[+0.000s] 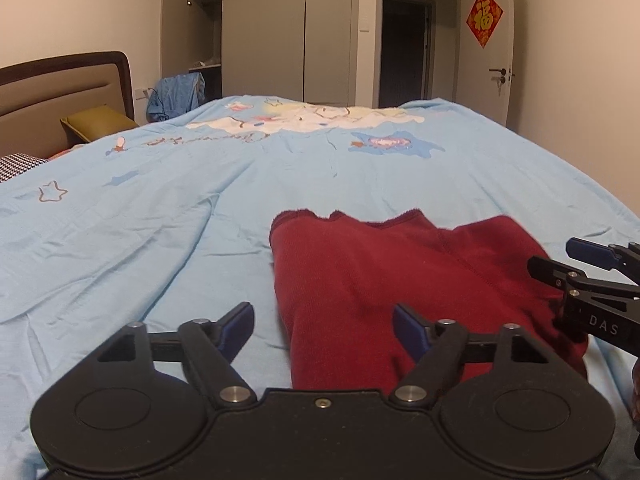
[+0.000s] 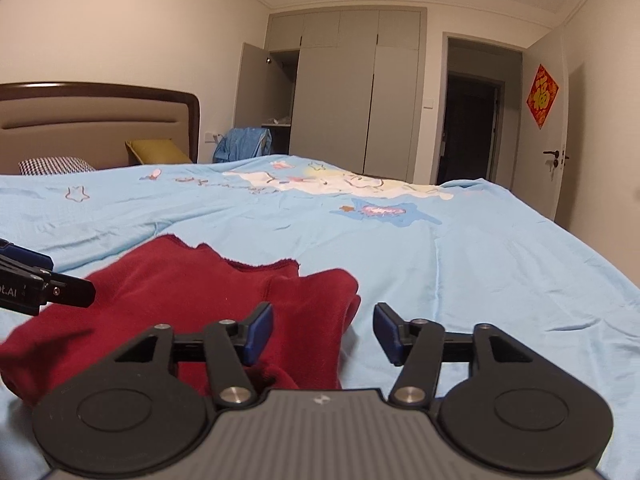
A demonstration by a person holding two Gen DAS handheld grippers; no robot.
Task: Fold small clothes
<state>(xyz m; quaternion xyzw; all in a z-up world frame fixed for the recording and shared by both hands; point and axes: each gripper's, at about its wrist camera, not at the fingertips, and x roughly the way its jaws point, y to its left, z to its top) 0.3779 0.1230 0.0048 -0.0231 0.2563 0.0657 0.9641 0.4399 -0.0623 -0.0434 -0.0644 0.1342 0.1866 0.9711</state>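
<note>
Left claw (image 1: 323,330): I hold it low over the bed, its blue-padded fingers spread wide with nothing between them, straddling the near left edge of the dark red garment (image 1: 400,280). Right claw (image 2: 323,332): likewise spread and empty, its left pad over the garment's right-hand fold and its right pad over bare sheet.

The garment lies on the light blue bedsheet (image 1: 160,220), near the edge closest to me, well short of the printed cartoon panel (image 1: 304,120) in the middle of the bed. It appears partly folded already: one layer overlaps another on the right, and the far hem runs ragged and uneven. Which kind of garment it is I cannot tell.

Step in hand, as I judge it: taking hold of the near edge at both sides for the next fold. To do it well I would lower each claw until one pad slides under the cloth, pinch all layers but not the sheet beneath, then lift both sides level so the fold lands square.

The fabric is a soft, matte knit with a fuzzy raw-looking edge and a visible seam line; it is limp and will sag between the grips. The sheet is thin woven cotton, creased, and liable to be caught up with it.
</note>
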